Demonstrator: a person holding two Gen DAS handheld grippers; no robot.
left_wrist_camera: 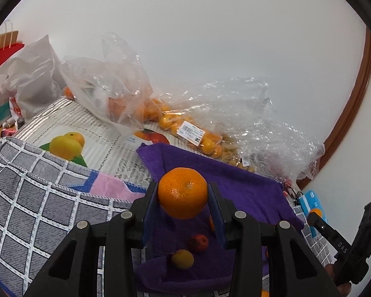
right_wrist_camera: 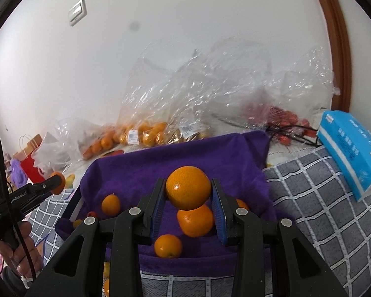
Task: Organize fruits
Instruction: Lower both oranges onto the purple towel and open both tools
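Hiding beneath plastic bags [right_wrist_camera: 235,94]: red fruit [right_wrist_camera: 287,121]

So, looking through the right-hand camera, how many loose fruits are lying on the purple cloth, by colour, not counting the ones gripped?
On the purple cloth:
Orange fruits: 4 (one partly hidden behind a finger)
Red fruit: 1
Yellow fruit: 1
Total: 6
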